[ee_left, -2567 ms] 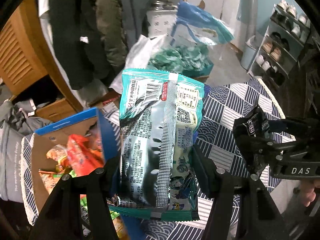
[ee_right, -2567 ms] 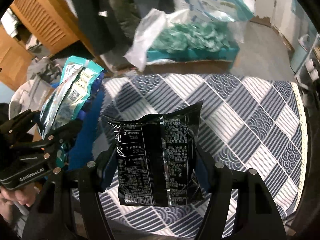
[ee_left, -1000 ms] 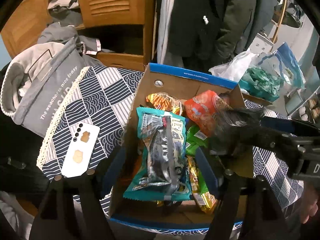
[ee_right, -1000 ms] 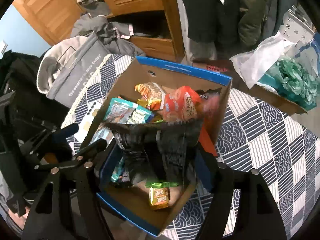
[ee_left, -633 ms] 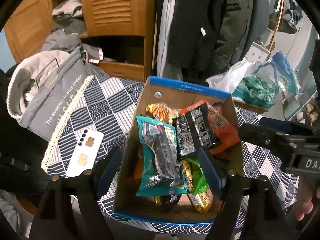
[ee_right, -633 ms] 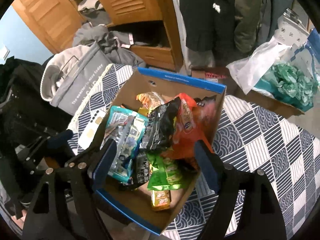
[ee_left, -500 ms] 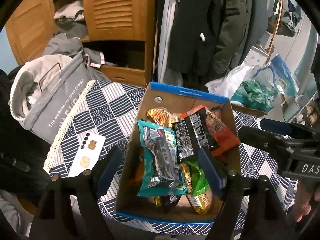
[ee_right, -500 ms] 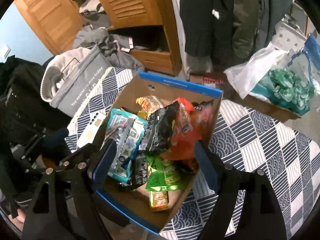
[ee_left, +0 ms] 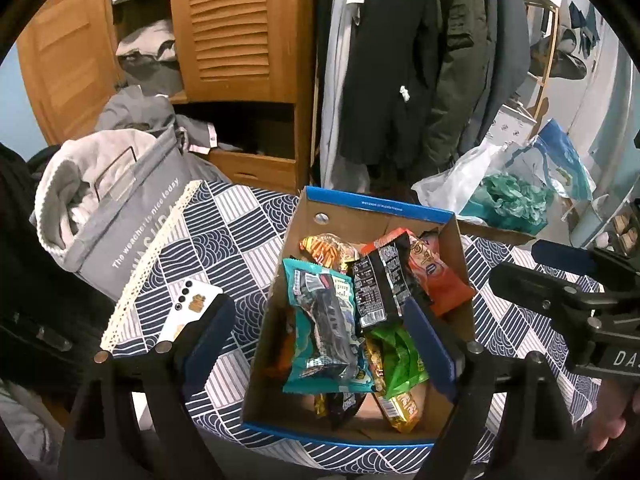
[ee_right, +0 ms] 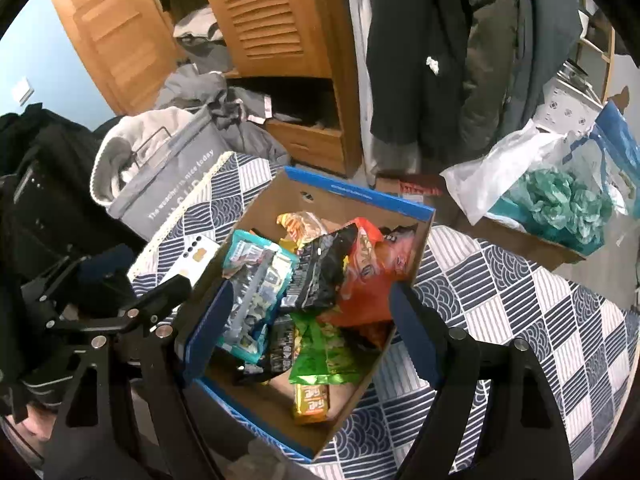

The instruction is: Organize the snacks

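Observation:
A cardboard box with a blue rim stands on the patterned tablecloth and holds several snack packs. A teal pack lies at its left. A black pack lies beside it, over an orange pack. Green and yellow packs lie lower. My left gripper is open and empty above the box's near end. My right gripper is open and empty above the box; it also shows at the right of the left wrist view.
A white phone lies on the cloth left of the box. A grey fabric basket stands past the table's left edge. A wooden wardrobe, hanging coats and a bag of teal items are behind.
Both grippers carried their packs over the box and let them go: the teal and black packs now lie in the box. Both grippers have opened and pulled back and up.

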Motion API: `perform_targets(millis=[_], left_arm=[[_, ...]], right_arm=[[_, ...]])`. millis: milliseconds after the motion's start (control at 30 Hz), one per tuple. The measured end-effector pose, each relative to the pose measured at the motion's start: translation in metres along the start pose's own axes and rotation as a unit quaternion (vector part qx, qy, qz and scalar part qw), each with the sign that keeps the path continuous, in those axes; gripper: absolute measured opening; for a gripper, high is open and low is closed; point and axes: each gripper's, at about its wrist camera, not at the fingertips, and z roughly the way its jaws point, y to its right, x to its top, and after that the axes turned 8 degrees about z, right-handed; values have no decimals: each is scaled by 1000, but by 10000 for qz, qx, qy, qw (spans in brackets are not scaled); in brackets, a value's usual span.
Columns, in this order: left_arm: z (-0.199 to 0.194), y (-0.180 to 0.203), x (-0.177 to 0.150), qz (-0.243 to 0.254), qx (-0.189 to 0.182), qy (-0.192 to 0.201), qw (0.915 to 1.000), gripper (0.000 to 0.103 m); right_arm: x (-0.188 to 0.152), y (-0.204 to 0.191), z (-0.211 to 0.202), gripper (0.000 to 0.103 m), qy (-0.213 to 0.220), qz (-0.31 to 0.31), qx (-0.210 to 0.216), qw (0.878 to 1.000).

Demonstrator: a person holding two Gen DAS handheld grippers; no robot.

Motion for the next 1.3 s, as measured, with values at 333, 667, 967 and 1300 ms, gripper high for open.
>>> perform_targets(millis=[333, 667, 967, 1300], left_arm=[[-15, 4, 4, 81, 216, 163, 9996, 89], [-22, 4, 6, 52, 337, 152, 9993, 89], [-27, 6, 6, 78, 314, 193, 9993, 89], [-27, 9, 5, 102, 290, 194, 9993, 89]], right_arm=[[0, 6, -10, 81, 78, 65, 24, 9999], [-1, 7, -16, 81, 151, 48, 20, 9999], [-1, 6, -21, 81, 146, 35, 46, 9999], [-2, 6, -20, 81, 142, 35, 37, 9999]])
